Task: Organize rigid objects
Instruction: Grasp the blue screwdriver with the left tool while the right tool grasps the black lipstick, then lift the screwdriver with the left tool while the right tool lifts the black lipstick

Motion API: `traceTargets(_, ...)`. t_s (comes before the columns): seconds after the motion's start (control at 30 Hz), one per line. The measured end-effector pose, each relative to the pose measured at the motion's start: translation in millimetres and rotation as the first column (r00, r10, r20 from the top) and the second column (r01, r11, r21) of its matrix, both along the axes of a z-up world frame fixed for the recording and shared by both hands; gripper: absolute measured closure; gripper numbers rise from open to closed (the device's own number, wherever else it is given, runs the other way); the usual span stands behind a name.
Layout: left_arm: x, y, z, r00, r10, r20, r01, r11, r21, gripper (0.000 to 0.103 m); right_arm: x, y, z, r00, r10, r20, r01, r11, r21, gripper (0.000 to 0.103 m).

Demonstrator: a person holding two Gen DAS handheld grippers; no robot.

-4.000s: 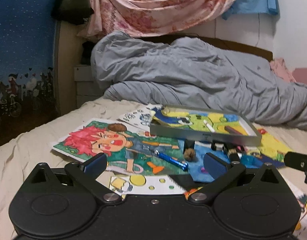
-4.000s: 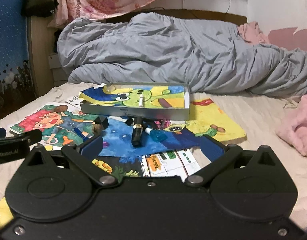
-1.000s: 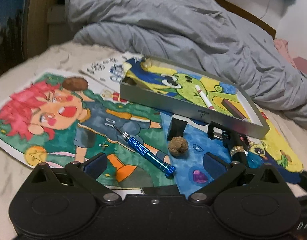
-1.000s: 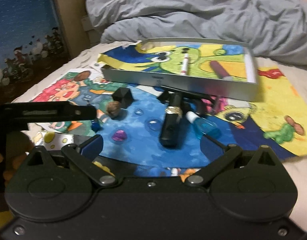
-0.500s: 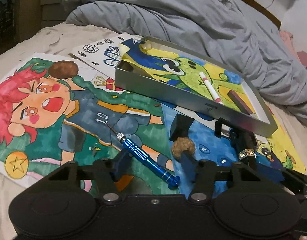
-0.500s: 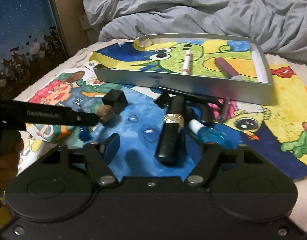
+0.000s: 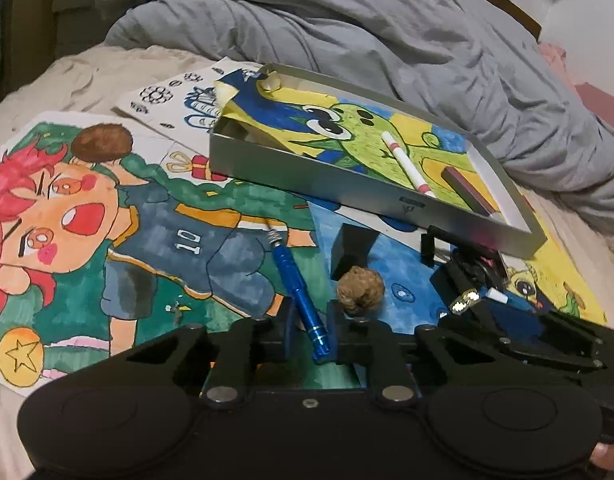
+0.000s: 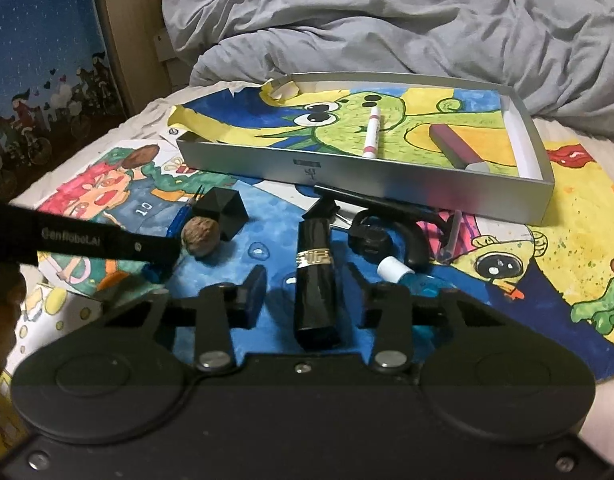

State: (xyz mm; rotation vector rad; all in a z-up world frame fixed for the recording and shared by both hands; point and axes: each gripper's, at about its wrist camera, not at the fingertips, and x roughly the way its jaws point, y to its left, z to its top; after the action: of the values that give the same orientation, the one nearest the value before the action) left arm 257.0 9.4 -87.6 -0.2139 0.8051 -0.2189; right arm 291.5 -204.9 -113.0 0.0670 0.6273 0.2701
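The left gripper (image 7: 310,330) has its fingers (image 7: 285,330) closing on the rear end of the slim blue metal screwdriver (image 7: 297,286); the pads look to be touching or all but touching the barrel, though I cannot tell whether they press it yet. The screwdriver lies flat on the painted paper sheets, tip pointing away toward the tray.

The right gripper (image 8: 303,294) has its fingers (image 8: 253,294) closing around the black cylindrical tube with a gold band (image 8: 315,280). The tube sits between them, but a clear gap shows on each side, so nothing is held there yet.

Just beyond lie the remaining loose pieces: 1 brown wrinkled walnut (image 8: 200,236), 1 black angular block (image 8: 222,210) touching or just beside it, 1 small blue bottle with a white cap (image 8: 411,278), and a black clip-like tool (image 8: 383,224) whose form I cannot make out well.

Farther out, the shallow silver metal tray (image 8: 387,182) holds only 2 items on its frog drawing: 1 white marker with red bands (image 8: 372,136) and 1 dark maroon bar (image 8: 453,146). A grey duvet (image 8: 387,20) is heaped behind on the bed.

In my judgement the sorting is early: 2 things placed, at least 6 left outside, with 2 pickups just beginning.
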Motion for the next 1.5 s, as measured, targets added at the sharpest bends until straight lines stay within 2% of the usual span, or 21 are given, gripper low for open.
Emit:
traceTargets(0.23, 13, 0, 1, 0.999, 0.024, -0.035, -0.025, 1.0, -0.006, 0.086, 0, 8, -1, 1.0, 0.014, 0.005, -0.014, 0.999, -0.038, 0.081)
traceTargets(0.43, 24, -10, 3, 0.998, 0.046, -0.033, -0.044, 0.998, 0.047, 0.086, -1, 14, -2, 0.999, 0.04, 0.008, -0.04, 0.997, -0.06, 0.089)
traceTargets(0.63, 24, -19, 5, 0.999, 0.025, -0.029, -0.021, 0.992, 0.127, 0.094, -4, 17, 0, 0.998, 0.063, 0.01, -0.063, 0.996, -0.065, 0.089)
traceTargets(0.87, 3, -23, 11, 0.998, -0.013, -0.059, 0.023, 0.987, 0.159, 0.095, -8, 20, 3, 0.995, 0.097, -0.013, -0.097, 0.994, -0.04, 0.089)
traceTargets(1.0, -11, -21, 16, 0.995, 0.002, -0.096, 0.01, 0.992, 0.125, 0.095, -12, 16, 7, 0.994, 0.102, -0.037, -0.101, 0.995, 0.027, 0.089)
traceTargets(1.2, -24, -2, 25, 0.986, 0.098, -0.133, -0.1, 0.995, -0.01, 0.095, -21, 14, 12, 0.992, 0.116, -0.045, -0.112, 0.991, 0.073, 0.089)
traceTargets(1.33, -31, 4, 36, 0.986, 0.139, -0.096, -0.14, 0.99, -0.006, 0.095, -26, 15, 19, 0.992, 0.124, -0.024, -0.121, 0.989, 0.083, 0.089)
traceTargets(1.5, -36, -1, 53, 0.992, 0.122, -0.029, -0.123, 0.992, -0.017, 0.095, -27, 2, 37, 0.996, 0.091, 0.023, -0.093, 0.99, 0.109, 0.089)
